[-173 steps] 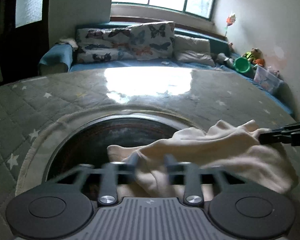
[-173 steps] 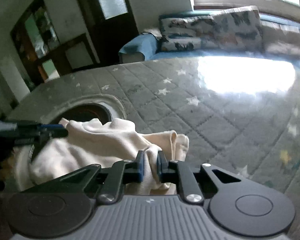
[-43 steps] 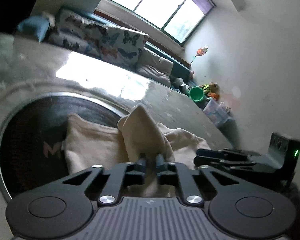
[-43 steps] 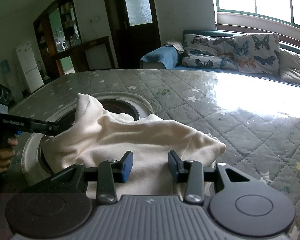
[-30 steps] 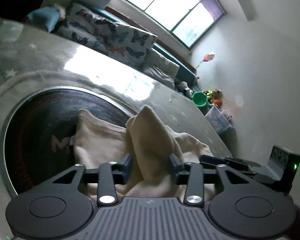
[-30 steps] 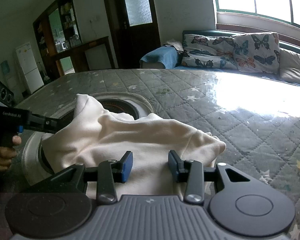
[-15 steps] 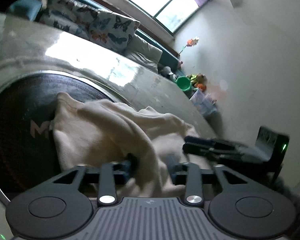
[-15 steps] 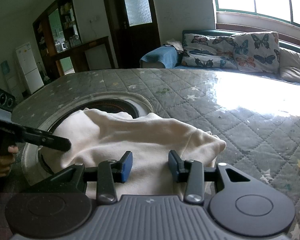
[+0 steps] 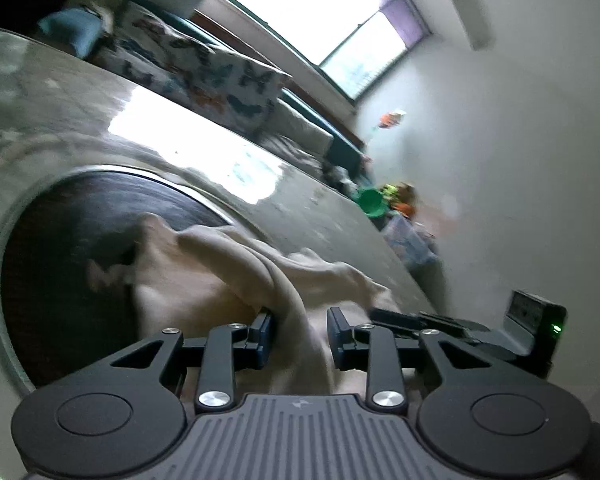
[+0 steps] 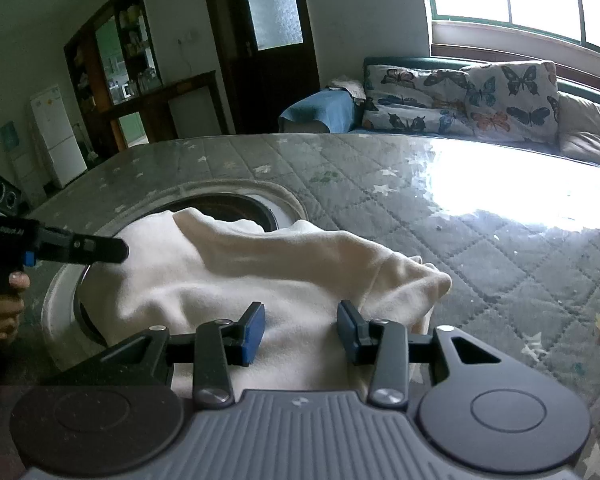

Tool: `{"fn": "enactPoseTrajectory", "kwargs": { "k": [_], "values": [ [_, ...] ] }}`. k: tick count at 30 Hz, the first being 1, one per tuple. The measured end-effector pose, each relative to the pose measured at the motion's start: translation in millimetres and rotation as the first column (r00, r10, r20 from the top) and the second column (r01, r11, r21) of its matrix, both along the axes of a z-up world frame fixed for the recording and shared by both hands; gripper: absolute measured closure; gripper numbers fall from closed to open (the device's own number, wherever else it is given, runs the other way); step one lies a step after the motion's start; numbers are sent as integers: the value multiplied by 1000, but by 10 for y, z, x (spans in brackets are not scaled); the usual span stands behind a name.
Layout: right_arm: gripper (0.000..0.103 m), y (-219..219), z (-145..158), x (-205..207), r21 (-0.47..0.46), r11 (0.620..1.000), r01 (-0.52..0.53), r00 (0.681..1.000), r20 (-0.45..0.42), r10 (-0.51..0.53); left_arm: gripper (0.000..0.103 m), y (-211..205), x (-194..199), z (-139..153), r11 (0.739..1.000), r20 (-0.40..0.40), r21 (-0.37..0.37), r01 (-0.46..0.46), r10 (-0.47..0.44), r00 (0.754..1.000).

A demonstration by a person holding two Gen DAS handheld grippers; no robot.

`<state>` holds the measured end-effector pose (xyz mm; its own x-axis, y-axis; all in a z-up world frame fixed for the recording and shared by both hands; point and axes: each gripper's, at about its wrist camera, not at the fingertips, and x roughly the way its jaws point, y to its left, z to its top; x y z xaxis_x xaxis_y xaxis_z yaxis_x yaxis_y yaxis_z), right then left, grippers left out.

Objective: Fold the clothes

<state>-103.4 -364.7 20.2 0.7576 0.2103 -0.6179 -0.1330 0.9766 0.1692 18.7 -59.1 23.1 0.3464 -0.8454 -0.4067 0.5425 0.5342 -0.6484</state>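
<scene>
The garment (image 10: 236,280) is lying half folded, still rumpled. Left hand-held gripper (image 9: 298,334) jaws, just reopening slightly, are straddling a ridge; right hand-held gripper (image 10: 300,330) is gaping above it.

garment (image 10: 228,280) on table (image 10: 440,216) over round opening (image 10: 236,204), sofa (image 10: 440,96) behind

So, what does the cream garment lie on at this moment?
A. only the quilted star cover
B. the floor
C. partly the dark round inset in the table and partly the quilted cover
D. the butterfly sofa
C: the cream garment covers part of the dark round inset and reaches onto the quilted cover at its right end.
</scene>
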Motion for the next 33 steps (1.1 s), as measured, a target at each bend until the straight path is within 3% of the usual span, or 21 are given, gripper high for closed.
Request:
{"fn": "enactPoseTrajectory", "kwargs": {
  "k": [1, 2, 5, 9, 12, 15, 20, 24, 26, 29, 33],
  "values": [
    [63, -2, -3, -5, 1, 1000, 1, 1000, 1, -1, 74, 24, 8, -2, 1000, 1, 12, -21, 21, 1000],
    [63, 4, -5, -7, -1, 1000, 1, 1000, 2, -1, 86, 46, 19, -10, 999, -1, 34, -40, 40, 999],
    [63, 29, -7, -16, -12, 1000, 1, 1000, 6, 0, 92, 77, 14, -31, 991, 12, 105, -77, 77, 997],
    [63, 52, 7, -51, -27, 1000, 0, 1000, 21, 1, 93, 10, -104, 24, 969, 95, 217, -120, 101, 990],
    [63, 68, 25, -113, -49, 999, 0, 999, 36, 2, 93, -165, -208, 100, 937, 181, 319, -146, 91, 979],
    [62, 79, 32, -196, -77, 997, -3, 999, 38, 6, 93, -273, -262, 85, 913, 218, 376, -157, 78, 973],
    [63, 54, 21, -365, -142, 990, 4, 999, 35, 1, 92, -323, -228, 31, 906, 194, 393, -159, 87, 977],
    [63, -3, 141, -419, -121, 992, 25, 998, 62, -17, 87, -302, -209, 99, 905, 189, 399, -147, 76, 979],
    [63, -25, 249, -385, -97, 995, 31, 995, 96, -22, 80, -270, -213, 178, 904, 204, 397, -158, 80, 976],
    [63, -34, 342, -220, -77, 996, 36, 993, 113, -27, 80, -245, -213, 334, 900, 255, 392, -191, 93, 962],
    [63, 10, 274, 81, -61, 998, 22, 997, 72, -18, 81, -416, -147, 447, 917, 273, 362, -167, 68, 960]
  ]
}}
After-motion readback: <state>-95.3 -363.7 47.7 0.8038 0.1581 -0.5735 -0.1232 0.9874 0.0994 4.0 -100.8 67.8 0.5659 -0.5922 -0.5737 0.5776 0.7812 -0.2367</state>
